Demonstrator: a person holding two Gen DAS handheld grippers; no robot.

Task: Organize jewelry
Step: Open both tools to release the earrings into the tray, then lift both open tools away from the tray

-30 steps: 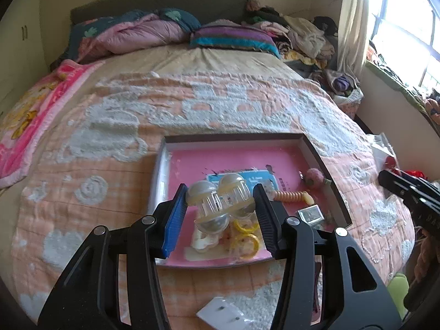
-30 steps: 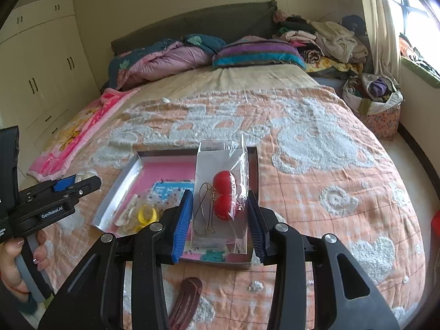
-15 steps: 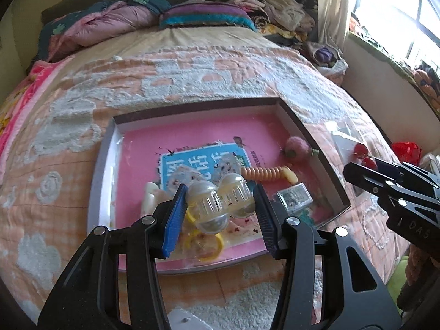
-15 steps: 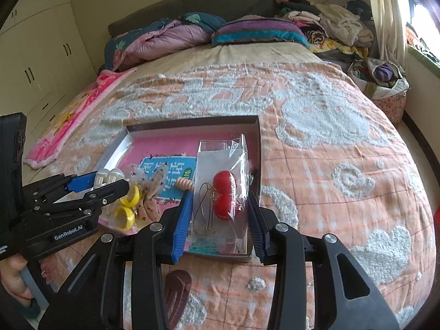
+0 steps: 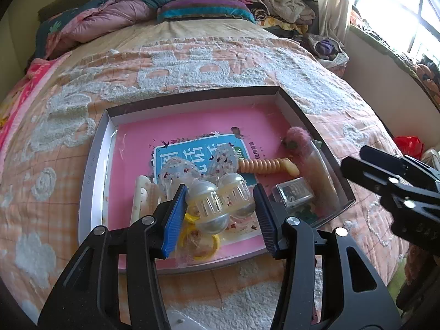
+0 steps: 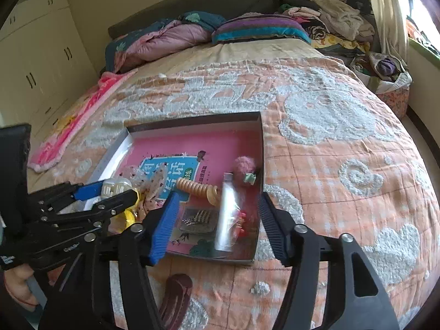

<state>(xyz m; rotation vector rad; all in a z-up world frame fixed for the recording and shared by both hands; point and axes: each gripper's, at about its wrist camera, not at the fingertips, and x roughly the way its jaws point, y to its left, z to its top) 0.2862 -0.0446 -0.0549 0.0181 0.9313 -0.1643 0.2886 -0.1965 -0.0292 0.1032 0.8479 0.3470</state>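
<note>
Right wrist view: the right tongs [image 6: 217,214] are opening, and the clear packet of red earrings [image 6: 229,217], gripped a moment ago, has been dropped into the tray [image 6: 192,122] at its near right corner, free of the pads. That piece is judged stowed. The left tongs [image 5: 218,206] remain closed on a pale bead-like hair clip [image 5: 218,202], lowered over the tray but not yet released.

Bedspread [image 6: 343,143]: quilted cloth, matt, rough tufted patches. Tray [image 5: 90,176]: card, smooth grey walls, glossy pink printed floor. Pearl hair clips [image 5: 220,203]: glossy translucent plastic. Spiral hair tie [image 5: 264,165]: shiny orange plastic. Earring bag [image 6: 228,214]: clear, crinkled film. Pompom [image 6: 243,165]: fuzzy pink.
</note>
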